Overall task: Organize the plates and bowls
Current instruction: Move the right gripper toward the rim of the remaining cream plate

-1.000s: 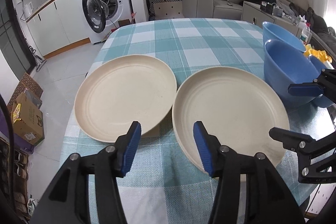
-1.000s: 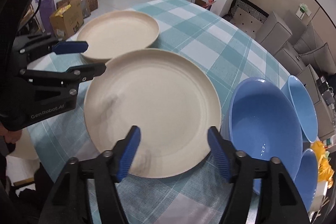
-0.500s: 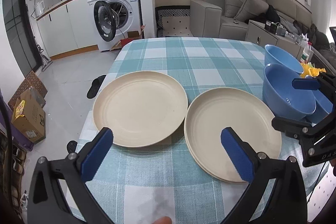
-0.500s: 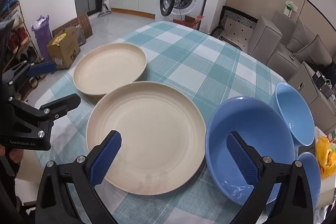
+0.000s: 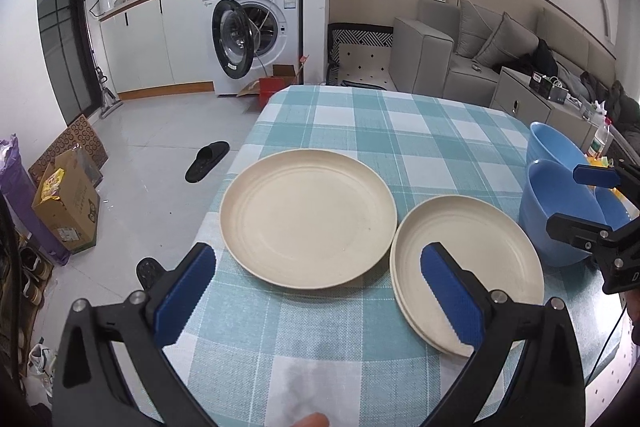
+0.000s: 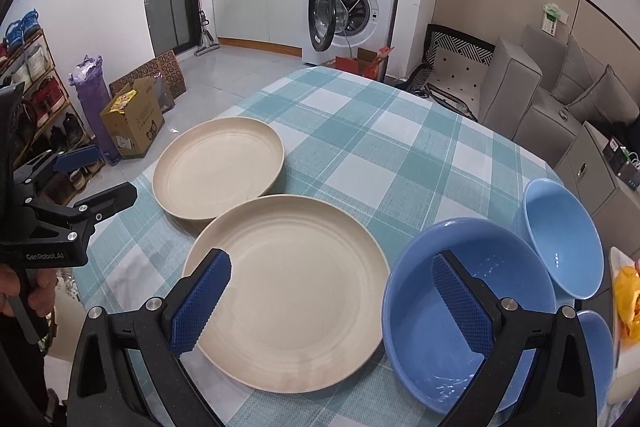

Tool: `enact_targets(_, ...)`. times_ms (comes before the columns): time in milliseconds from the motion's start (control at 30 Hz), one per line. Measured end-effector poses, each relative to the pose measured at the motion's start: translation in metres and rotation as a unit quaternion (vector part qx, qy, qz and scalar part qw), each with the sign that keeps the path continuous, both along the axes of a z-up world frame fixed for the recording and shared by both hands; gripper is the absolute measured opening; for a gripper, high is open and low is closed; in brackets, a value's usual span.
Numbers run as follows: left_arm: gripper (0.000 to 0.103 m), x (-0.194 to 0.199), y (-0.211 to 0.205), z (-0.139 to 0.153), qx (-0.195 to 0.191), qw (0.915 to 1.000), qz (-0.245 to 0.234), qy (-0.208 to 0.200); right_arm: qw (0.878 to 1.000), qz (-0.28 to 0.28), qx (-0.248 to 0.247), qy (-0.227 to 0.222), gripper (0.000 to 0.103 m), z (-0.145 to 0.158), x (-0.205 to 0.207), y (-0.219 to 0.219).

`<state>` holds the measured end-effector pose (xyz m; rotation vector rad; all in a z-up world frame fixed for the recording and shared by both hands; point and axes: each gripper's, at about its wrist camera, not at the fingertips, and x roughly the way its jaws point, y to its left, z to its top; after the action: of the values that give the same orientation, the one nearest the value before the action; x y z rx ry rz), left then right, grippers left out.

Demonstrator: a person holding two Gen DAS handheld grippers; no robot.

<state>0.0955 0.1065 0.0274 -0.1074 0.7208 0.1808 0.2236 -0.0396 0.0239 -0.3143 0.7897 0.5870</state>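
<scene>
Left gripper: jaws spread wide after just opening, nothing between them, poised above the near edge of the checked tablecloth.

Left plate: cream, shallow, ridged rim, lying flat near the table's left edge. Likely light, stiff plastic or fibre; smooth and apt to slide. Best taken by the raised rim at its near side.

Right plate stack: cream, seemingly two or more nested, just right of the single plate, rims almost touching. A pinch on the top rim alone should lift one plate.

Right gripper: jaws likewise just opened and wide apart, empty, hovering over the near part of the stack and the big bowl.

Large blue bowl: just right of the stack, glossy, deep wall; grip over the rim.

Smaller blue bowl: tilted, behind it to the right. A third blue bowl peeks at the near right.
</scene>
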Motion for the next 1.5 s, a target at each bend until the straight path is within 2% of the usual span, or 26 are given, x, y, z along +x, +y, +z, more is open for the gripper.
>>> enact_targets(767, 0.103, 0.011, 0.048, -0.005, -0.017, 0.9985, 0.051, 0.006, 1.000, 0.018, 0.019, 0.007, 0.102, 0.026, 0.036, 0.046)
enact_targets(1500, 0.103, 0.042, 0.075, -0.030, -0.028, 0.9959, 0.077, 0.038, 0.998, 0.025, 0.006, 0.059, 0.102, -0.001, 0.088, 0.097)
